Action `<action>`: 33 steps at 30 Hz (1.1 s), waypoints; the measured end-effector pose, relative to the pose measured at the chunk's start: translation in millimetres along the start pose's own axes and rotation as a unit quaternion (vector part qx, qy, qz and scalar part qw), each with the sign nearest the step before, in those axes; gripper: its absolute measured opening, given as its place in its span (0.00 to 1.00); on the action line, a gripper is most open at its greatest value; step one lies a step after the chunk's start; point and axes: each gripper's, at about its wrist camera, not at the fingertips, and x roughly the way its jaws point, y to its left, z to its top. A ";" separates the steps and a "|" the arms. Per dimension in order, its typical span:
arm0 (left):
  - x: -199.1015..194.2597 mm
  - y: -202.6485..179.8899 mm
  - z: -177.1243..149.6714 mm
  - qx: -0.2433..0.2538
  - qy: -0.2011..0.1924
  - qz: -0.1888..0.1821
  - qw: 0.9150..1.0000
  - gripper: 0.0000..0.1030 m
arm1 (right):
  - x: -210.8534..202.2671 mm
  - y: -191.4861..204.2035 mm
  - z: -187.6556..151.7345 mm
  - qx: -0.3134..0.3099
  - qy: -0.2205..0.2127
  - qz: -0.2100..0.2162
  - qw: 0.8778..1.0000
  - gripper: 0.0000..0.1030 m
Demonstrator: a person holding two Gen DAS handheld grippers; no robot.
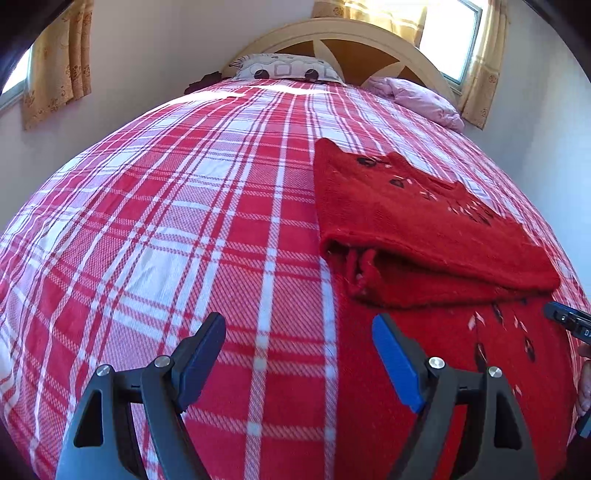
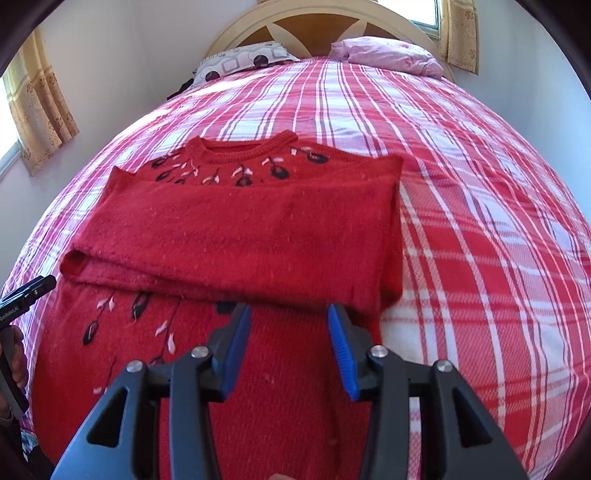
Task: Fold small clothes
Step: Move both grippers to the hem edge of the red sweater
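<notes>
The right gripper [image 2: 288, 347] hovers over the near part of the red knitted sweater [image 2: 236, 236], its blue ribbed pads [image 2: 343, 354] parted and nothing pinched between them. The left gripper [image 1: 299, 360] stands with its tongs spread wide, empty, above the sweater's left edge and the bed cover beside it.

The sweater lies flat near the foot edge of the bed, on a woven red-and-white plaid cover [image 1: 166, 221]. Its fuzzy wool body carries dark leaf-shaped and pale petal-shaped embroidery. The sleeves are folded across the chest in a thick horizontal band, open cuff at the left end. Beyond the band, the ribbed round collar [image 2: 245, 144] points toward the headboard.

At the head edge lie a patterned grey pillow [image 2: 243, 61] and a crumpled pink pillow [image 2: 388, 53], against a curved cream wooden headboard [image 1: 354, 35].
</notes>
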 end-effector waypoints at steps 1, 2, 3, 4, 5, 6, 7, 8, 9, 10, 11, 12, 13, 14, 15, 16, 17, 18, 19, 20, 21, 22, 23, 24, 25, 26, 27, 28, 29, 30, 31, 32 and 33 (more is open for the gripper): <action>-3.7 -2.2 -4.4 0.006 0.001 -0.001 1.000 0.80 | -1.0 -0.9 -4.5 0.003 0.004 0.001 1.000 0.51; -6.3 -3.3 -7.5 0.009 0.001 -0.001 1.000 0.80 | -2.7 -1.9 -9.7 0.006 0.005 0.001 1.000 0.52; -8.9 -4.0 -11.5 0.011 0.001 -0.003 1.000 0.80 | -5.4 -1.8 -14.1 0.006 0.003 -0.001 1.000 0.52; -11.9 -5.0 -16.9 0.013 0.003 -0.006 1.000 0.80 | -9.0 -1.4 -19.4 0.003 0.000 -0.002 1.000 0.52; -14.3 -5.6 -21.7 0.016 0.005 -0.008 1.000 0.80 | -11.3 -1.0 -21.9 0.003 -0.002 -0.003 1.000 0.52; -16.1 -6.2 -25.3 0.017 0.006 -0.008 1.000 0.80 | -15.2 -0.8 -26.4 0.004 -0.004 -0.003 1.000 0.52; -19.0 -7.0 -29.7 0.019 0.006 -0.009 1.000 0.80 | -18.3 -0.7 -30.1 0.005 -0.005 -0.001 1.000 0.52; -22.8 -7.4 -35.3 0.020 0.007 -0.010 1.000 0.80 | -20.9 -0.6 -33.2 0.007 -0.006 0.000 1.000 0.52; -25.3 -7.7 -38.6 0.019 0.007 -0.012 1.000 0.80 | -23.5 -0.6 -36.5 0.010 -0.007 0.001 1.000 0.52; -28.5 -7.8 -42.7 0.020 0.008 -0.015 1.000 0.80 | -27.1 -0.8 -41.0 0.013 -0.008 0.002 1.000 0.52; -32.3 -7.2 -48.1 0.019 0.010 -0.016 1.000 0.80 | -29.6 -1.1 -44.2 0.015 -0.008 0.002 1.000 0.52; -35.4 -6.8 -52.6 0.019 0.012 -0.017 1.000 0.80 | -32.3 -1.4 -47.7 0.016 -0.008 0.004 1.000 0.52; -37.6 -6.7 -56.3 0.020 0.013 -0.017 1.000 0.80 | -35.5 -1.8 -52.4 0.019 -0.008 0.004 1.000 0.52; -39.9 -6.7 -61.3 0.021 0.016 -0.018 0.999 0.80 | -37.5 -2.5 -55.6 0.021 -0.008 0.004 1.000 0.52; -41.8 -7.9 -65.6 0.025 0.016 -0.017 0.999 0.80 | -40.1 -2.9 -59.7 0.022 -0.009 0.005 1.000 0.52; -43.9 -9.1 -69.2 0.031 0.016 -0.014 0.999 0.80 | -42.3 -3.1 -63.5 0.023 -0.010 0.005 1.000 0.52; -46.2 -10.6 -73.3 0.039 0.015 -0.010 0.999 0.80 | -44.1 -3.5 -65.9 0.023 -0.011 0.006 1.000 0.52; -47.6 -11.3 -75.6 0.041 0.015 -0.009 0.999 0.80 | -45.7 -3.6 -68.7 0.024 -0.011 0.005 1.000 0.52; -49.6 -12.1 -78.3 0.044 0.016 -0.008 0.999 0.80 | -47.5 -3.3 -72.0 0.024 -0.012 0.005 1.000 0.52; -51.7 -12.2 -80.8 0.043 0.016 -0.009 0.999 0.80 | -49.2 -3.5 -74.0 0.025 -0.013 0.006 1.000 0.52; -53.5 -12.2 -82.3 0.042 0.016 -0.011 0.999 0.80 | -51.1 -3.3 -76.4 0.027 -0.014 0.006 1.000 0.52; -55.5 -12.3 -83.9 0.041 0.017 -0.013 0.999 0.80 | -53.4 -3.1 -78.8 0.029 -0.014 0.007 0.999 0.52; -57.2 -12.6 -85.6 0.041 0.018 -0.014 0.999 0.80 | -55.3 -2.8 -81.1 0.030 -0.013 0.008 0.999 0.52; -59.1 -13.3 -87.9 0.042 0.019 -0.016 0.999 0.80 | -57.0 -2.3 -83.5 0.031 -0.013 0.009 0.999 0.52; -60.4 -14.8 -89.6 0.044 0.021 -0.018 0.999 0.80 | -59.0 -1.5 -86.3 0.031 -0.013 0.009 0.999 0.52; -61.9 -16.0 -91.3 0.046 0.022 -0.018 0.999 0.80 | -60.5 -1.1 -89.2 0.031 -0.013 0.009 0.999 0.52; -62.8 -17.3 -92.1 0.048 0.022 -0.019 0.998 0.80 | -62.0 -0.2 -91.9 0.030 -0.013 0.009 0.999 0.52; -64.1 -18.6 -94.0 0.049 0.025 -0.022 0.998 0.80 | -63.7 0.8 -94.4 0.028 -0.014 0.009 0.999 0.52; -65.0 -19.7 -95.1 0.049 0.026 -0.023 0.998 0.80 | -64.7 1.0 -95.9 0.029 -0.015 0.010 0.999 0.52; -66.5 -20.8 -96.8 0.049 0.026 -0.024 0.998 0.80 | -66.5 1.4 -98.7 0.030 -0.016 0.011 0.999 0.52; -67.6 -21.2 -97.8 0.047 0.028 -0.027 0.998 0.80 | -67.5 1.4 -100.0 0.031 -0.017 0.013 0.999 0.52; -68.5 -21.2 -98.6 0.045 0.030 -0.029 0.998 0.80 | -68.5 1.3 -101.4 0.034 -0.018 0.014 0.999 0.52; -69.2 -20.7 -99.0 0.043 0.031 -0.030 0.998 0.80 | -69.8 1.2 -102.6 0.036 -0.019 0.015 0.999 0.52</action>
